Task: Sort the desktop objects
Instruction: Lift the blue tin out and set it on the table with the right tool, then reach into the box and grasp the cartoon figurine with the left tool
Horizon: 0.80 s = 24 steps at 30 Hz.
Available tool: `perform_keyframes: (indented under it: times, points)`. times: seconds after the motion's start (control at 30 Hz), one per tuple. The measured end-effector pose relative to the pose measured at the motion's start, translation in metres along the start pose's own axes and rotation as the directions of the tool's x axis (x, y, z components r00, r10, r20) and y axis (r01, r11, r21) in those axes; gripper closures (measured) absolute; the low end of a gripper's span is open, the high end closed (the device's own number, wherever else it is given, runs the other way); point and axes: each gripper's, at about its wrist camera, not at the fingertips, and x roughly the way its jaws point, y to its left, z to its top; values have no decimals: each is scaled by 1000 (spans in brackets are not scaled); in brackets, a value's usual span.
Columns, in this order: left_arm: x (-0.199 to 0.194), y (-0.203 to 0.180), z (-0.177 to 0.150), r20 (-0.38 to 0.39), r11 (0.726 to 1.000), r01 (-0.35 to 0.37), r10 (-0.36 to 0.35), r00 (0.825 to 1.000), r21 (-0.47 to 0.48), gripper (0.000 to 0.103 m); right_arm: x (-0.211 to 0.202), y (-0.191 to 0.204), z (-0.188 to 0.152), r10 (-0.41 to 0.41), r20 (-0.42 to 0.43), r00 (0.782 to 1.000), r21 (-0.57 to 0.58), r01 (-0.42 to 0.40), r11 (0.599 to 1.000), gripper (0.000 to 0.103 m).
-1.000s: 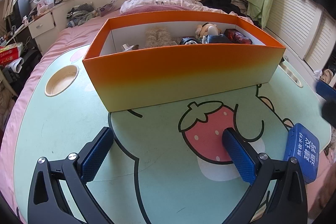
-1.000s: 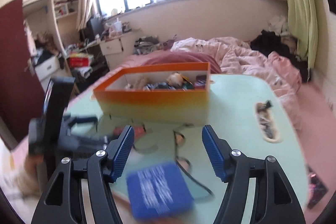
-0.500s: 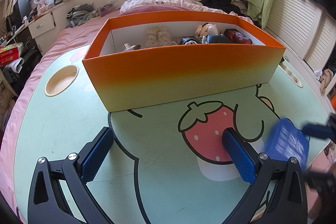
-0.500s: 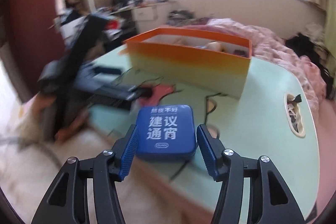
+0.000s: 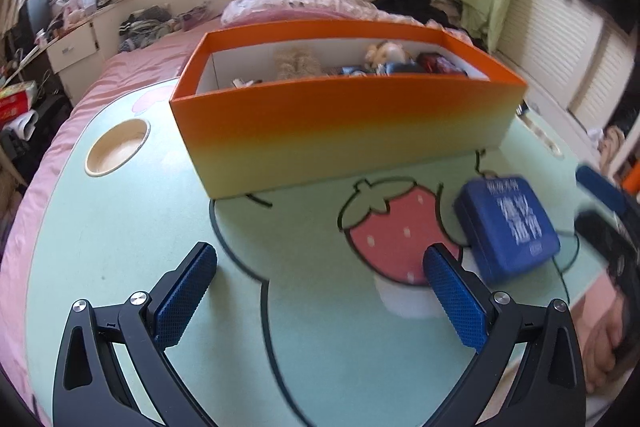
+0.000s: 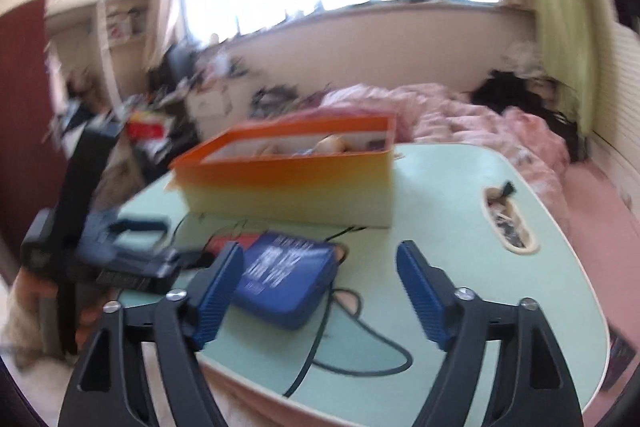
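Observation:
A blue flat case with white characters (image 5: 508, 227) lies on the green table by the strawberry print. In the right wrist view the blue case (image 6: 284, 279) sits low between the fingers of my right gripper (image 6: 320, 251), close against the left finger (image 6: 220, 287) and well apart from the right one. The jaws are opening and no longer press on it. My left gripper (image 5: 320, 255) hovers open over bare table, with nothing between its fingers. The orange box (image 5: 340, 131) behind holds several small items.
A round cup recess (image 5: 116, 147) is sunk in the table's left side and an oval slot (image 6: 508, 223) with small bits in its right side. A pink bed with clothes lies behind the table. A hand (image 5: 604, 359) shows at the lower right.
The right gripper closed on the blue case at the table's right edge, shifted it inward toward the strawberry print and turned it, then spread its jaws. The left gripper stayed put.

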Motion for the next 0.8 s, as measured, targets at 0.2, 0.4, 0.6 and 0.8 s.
perform_keyframes:
  times: [0.2, 0.4, 0.6, 0.8]
  points:
    - [-27, 12, 9, 30, 992, 114, -113, 993, -46, 0, 12, -7, 3, -29, -24, 999, 45, 30, 999, 23]
    - [-58, -10, 73, 126, 980, 195, -198, 972, 33, 28, 20, -6, -1, -17, -56, 998, 37, 19, 999, 23]
    - [26, -39, 162, -109, 989, 146, -144, 984, 6, 48, 23, -11, -3, -3, -72, 997, 54, 6, 999, 23]
    - [98, -48, 174, -269, 997, 79, -79, 960, -10, 62, 26, -12, -5, 13, -95, 995, 69, -6, 998, 23]
